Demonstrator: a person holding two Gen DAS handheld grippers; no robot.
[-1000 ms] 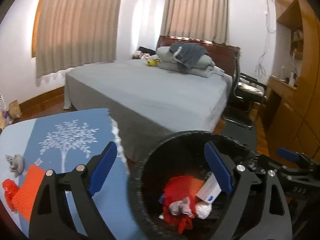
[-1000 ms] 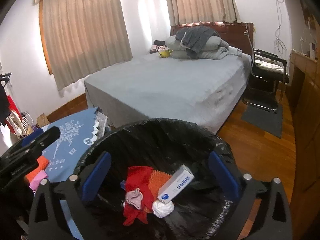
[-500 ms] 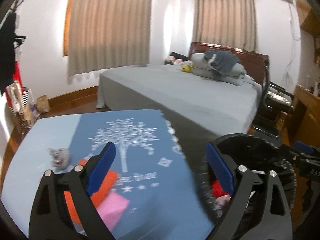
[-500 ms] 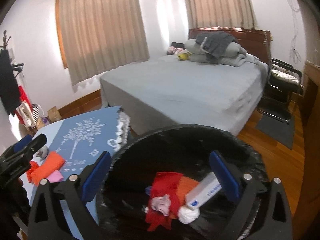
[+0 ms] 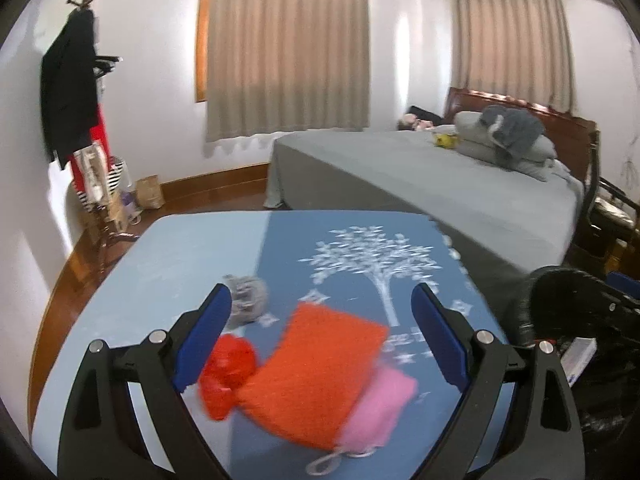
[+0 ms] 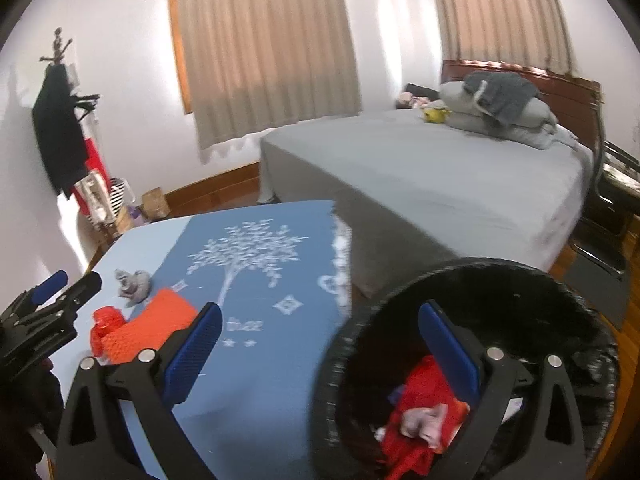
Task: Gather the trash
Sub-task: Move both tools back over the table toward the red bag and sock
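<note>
On the blue table [image 5: 168, 248] lie a grey crumpled wad [image 5: 246, 298], a red crumpled bag [image 5: 228, 372], an orange knit piece [image 5: 316, 368] and a pink piece [image 5: 380, 404] under it. My left gripper [image 5: 320, 320] is open and empty above the orange piece. The black-lined trash bin [image 6: 500, 280] stands right of the table with red trash [image 6: 424, 412] inside. My right gripper [image 6: 320, 336] is open and empty, straddling the bin's near rim. The left gripper also shows in the right wrist view [image 6: 60, 286].
A grey bed [image 5: 460, 184] stands behind the table. A coat rack [image 5: 72, 92] with bags at its foot stands at the left wall. A dark chair [image 6: 616, 196] is on the right by the bed.
Both views have swung left from the bin toward the table. My left gripper has moved over the orange and red pieces. My right gripper has shifted to the bin's left rim.
</note>
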